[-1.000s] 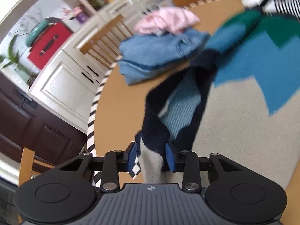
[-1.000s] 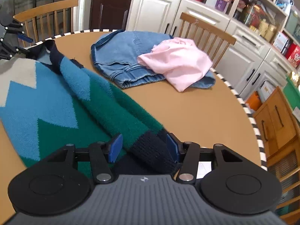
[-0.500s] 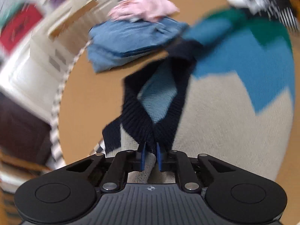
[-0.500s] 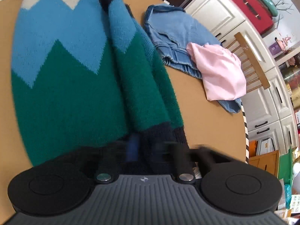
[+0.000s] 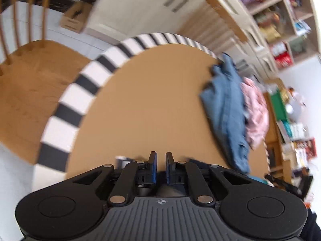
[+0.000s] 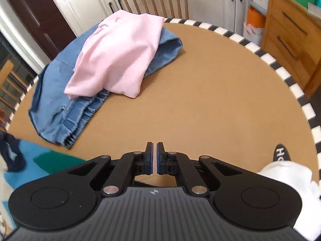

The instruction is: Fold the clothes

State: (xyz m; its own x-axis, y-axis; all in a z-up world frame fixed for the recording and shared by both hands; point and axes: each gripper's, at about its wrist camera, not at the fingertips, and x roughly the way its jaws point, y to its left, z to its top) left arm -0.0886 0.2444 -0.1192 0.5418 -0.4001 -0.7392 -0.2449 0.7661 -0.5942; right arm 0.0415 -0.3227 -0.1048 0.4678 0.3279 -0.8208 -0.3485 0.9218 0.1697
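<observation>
1. Under both my grippers lies the round table [image 6: 210, 92], tan on top with a black-and-white striped rim; in the left wrist view its striped edge [image 5: 84, 92] curves away to the left, blurred.
2. Toward the far left edge of the table, in my right wrist view, the blue jeans [image 6: 66, 108] lie in a rumpled heap, one leg end reaching near the far rim. My left wrist view shows the same jeans [image 5: 226, 108] at the table's right edge.
3. On top of the jeans rests the pink garment [image 6: 118, 54], loosely bunched, covering their far half; it shows blurred and pink [image 5: 254, 112] in the left view too.
4. At the near left corner of my right view the knitted sweater [image 6: 30, 160] lies on the table, with blue and green patches and a navy trim, just short of the jeans.
5. A white cloth [image 6: 289, 176] with a dark label sits at the near right edge.
6. My right gripper [image 6: 154, 157] has its blue pads nearly together; I cannot tell whether anything is pinched between them.
7. My left gripper [image 5: 160, 165] also has its pads close, a narrow gap showing, with dark fabric behind them; I cannot tell if it is pinched.
</observation>
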